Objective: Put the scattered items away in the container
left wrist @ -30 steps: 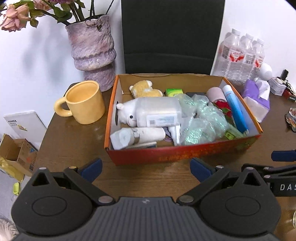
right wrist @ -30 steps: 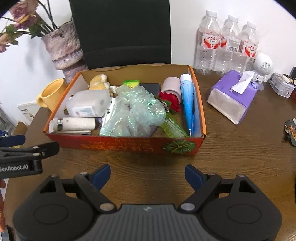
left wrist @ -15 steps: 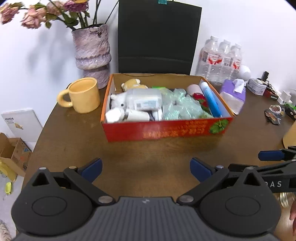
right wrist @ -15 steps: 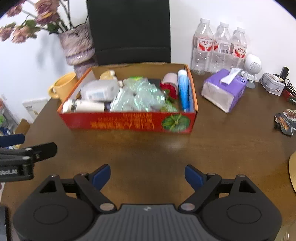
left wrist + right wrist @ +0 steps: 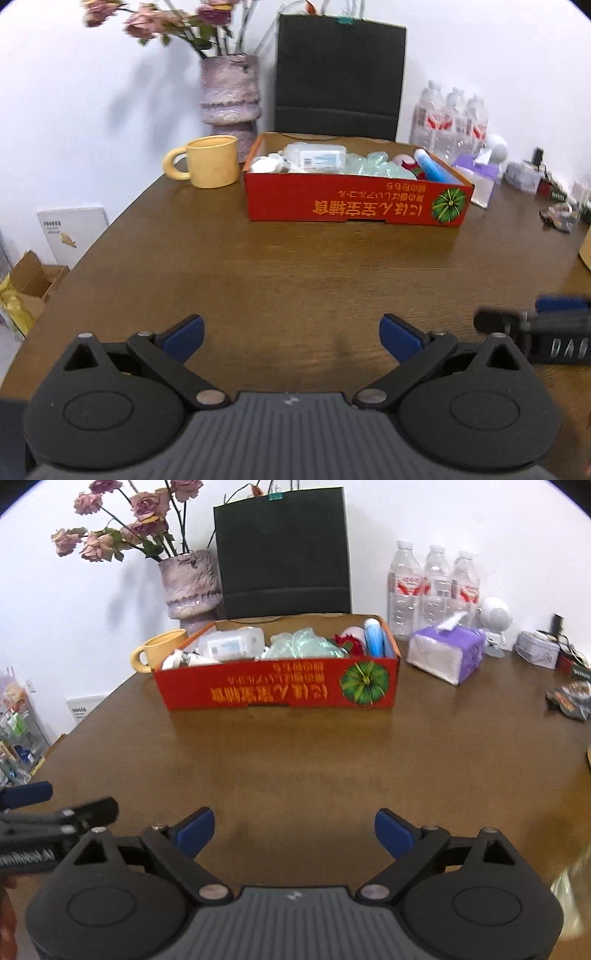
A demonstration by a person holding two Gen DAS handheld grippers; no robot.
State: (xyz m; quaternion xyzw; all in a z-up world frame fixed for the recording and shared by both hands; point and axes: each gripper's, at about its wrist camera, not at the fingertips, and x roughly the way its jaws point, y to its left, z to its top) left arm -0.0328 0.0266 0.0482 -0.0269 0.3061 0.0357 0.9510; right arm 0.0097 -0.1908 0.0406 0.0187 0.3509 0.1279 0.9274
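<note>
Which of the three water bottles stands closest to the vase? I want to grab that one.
The leftmost bottle; the other two stand farther from the vase.

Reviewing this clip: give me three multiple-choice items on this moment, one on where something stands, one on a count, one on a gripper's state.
1. Where does the yellow mug stand relative to the red box in the left wrist view?
A. inside it
B. beside its left end
C. in front of it

2. How many water bottles stand by the wall?
A. two
B. three
C. five

3. What is between the fingers of the right gripper?
A. nothing
B. a tissue pack
C. the mug

Key: 1 B, the mug sits on the table next to the box's left wall. 2 B, three caps show in a row. 3 A, the jaws are opening, with only bare tabletop between the blue pads.
</note>
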